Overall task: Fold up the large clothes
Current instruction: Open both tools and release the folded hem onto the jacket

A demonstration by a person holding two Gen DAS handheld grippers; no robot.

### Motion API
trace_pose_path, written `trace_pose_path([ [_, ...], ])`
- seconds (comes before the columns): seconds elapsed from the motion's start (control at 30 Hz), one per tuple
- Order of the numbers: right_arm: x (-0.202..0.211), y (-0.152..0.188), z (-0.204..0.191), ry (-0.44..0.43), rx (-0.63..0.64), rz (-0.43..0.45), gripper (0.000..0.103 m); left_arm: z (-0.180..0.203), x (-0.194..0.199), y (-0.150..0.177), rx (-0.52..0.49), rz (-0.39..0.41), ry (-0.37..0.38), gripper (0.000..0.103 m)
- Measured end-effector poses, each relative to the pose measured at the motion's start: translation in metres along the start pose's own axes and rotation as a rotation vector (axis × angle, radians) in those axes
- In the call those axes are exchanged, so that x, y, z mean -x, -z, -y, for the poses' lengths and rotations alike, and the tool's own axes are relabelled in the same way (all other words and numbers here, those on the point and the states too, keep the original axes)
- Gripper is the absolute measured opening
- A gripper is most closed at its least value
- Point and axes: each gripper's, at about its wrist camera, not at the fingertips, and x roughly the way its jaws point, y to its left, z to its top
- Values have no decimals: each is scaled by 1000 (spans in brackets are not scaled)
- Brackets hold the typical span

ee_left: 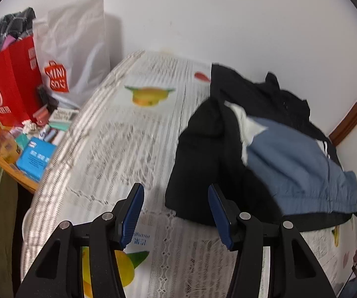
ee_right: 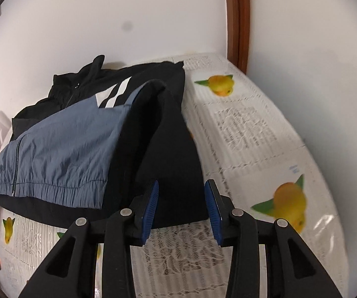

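The left gripper point(ee_left: 176, 213) and right gripper point(ee_right: 181, 208) both stand partly open, empty. The black-and-blue jacket point(ee_right: 79, 136) lies on the worktop point(ee_right: 252, 136), collar toward the wall. A white bag point(ee_left: 74, 49) reads "MINISO".

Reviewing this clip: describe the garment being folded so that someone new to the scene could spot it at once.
Start at the table under the lace, fruit-print cover, pushed against the white wall. The jacket lies on it, near the brown door frame. It is the only garment there: black with a grey-blue front panel, a zip and white stripes, unlike the red shopping bag beside the table.
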Motion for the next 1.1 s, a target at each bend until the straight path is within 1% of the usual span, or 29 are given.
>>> trace_pose_path([
  [0.1, -10, 0, -1, -9, -20, -5, 39, 2, -12, 2, -9, -23, 15, 51],
  [0.2, -19, -4, -1, -10, -26, -18, 39, 6, -22, 1, -15, -22, 19, 51],
  [0.23, -22, -5, 0, -12, -25, -22, 39, 8, -23, 1, -16, -19, 20, 46],
  [0.27, -24, -5, 0, -13, -23, -27, 38, 9, -24, 1, -18, -20, 27, 38],
  [0.3, -27, -6, 0, -14, -21, -32, 38, 11, -25, 1, -19, -24, 33, 35],
  [0.33, -28, -6, 1, -19, -19, -35, 36, 12, -26, 1, -20, -23, 33, 27],
  [0.37, -29, -6, 1, -27, -16, -35, 28, 14, -26, 2, -25, -30, 46, 20],
  [0.4, -29, -5, 0, -32, -10, -37, 23, 15, -25, 4, -31, -33, 45, 19],
  [0.43, -29, -5, -1, -34, -4, -38, 15, 15, -24, 4, -35, -30, 43, 15],
  [0.47, -28, -5, -2, -38, 5, -35, 10, 15, -21, 5, -39, -27, 49, 11],
  [0.57, -18, -2, -2, -53, 19, -24, 7, 14, -10, 10, -37, -24, 52, 9],
  [0.73, 1, 5, -2, -68, 33, -13, 6, 9, 13, 26, -43, -29, 46, 9],
  [0.87, 21, 23, -3, -86, 51, -13, 6, 1, 36, 49, -46, -36, 38, 9],
  [1.1, 48, 60, 4, -97, 63, -20, 6, -10, 62, 86, -56, -47, 33, 9],
])
